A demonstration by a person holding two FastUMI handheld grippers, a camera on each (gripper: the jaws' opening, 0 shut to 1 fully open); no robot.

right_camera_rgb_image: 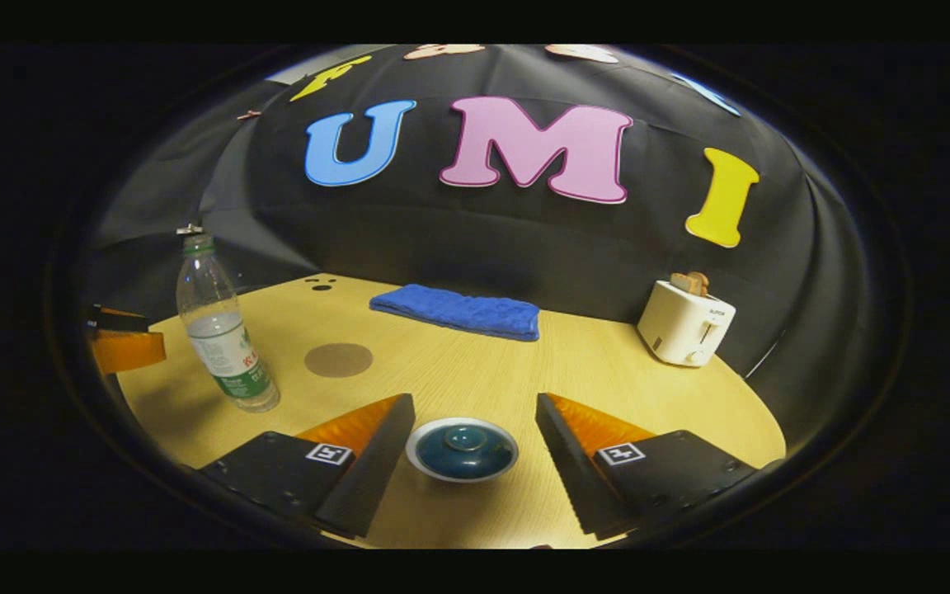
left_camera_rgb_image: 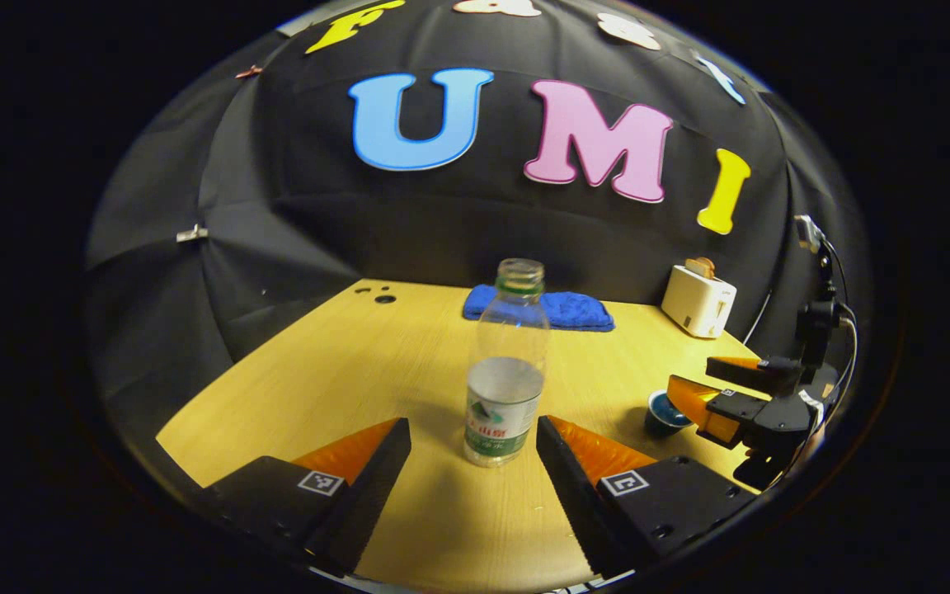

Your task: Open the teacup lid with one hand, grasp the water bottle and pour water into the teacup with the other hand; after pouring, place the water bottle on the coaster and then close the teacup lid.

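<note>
Here the left gripper (left_camera_rgb_image: 473, 433) has its fingers apart around the uncapped water bottle (left_camera_rgb_image: 505, 388), not touching. The right gripper (right_camera_rgb_image: 475, 429) stands apart around the lidded teacup (right_camera_rgb_image: 463, 450); the coaster (right_camera_rgb_image: 338, 360) lies far left.

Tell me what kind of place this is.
Likely a staged recording booth set up like a kitchen table: a wooden table against black cloth, with a toaster, folded blue towel and water bottle.

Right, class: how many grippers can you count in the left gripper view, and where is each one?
2. The left gripper sits at the bottom, its fingers either side of the water bottle. The right gripper is at the right edge, by the teacup.
</note>
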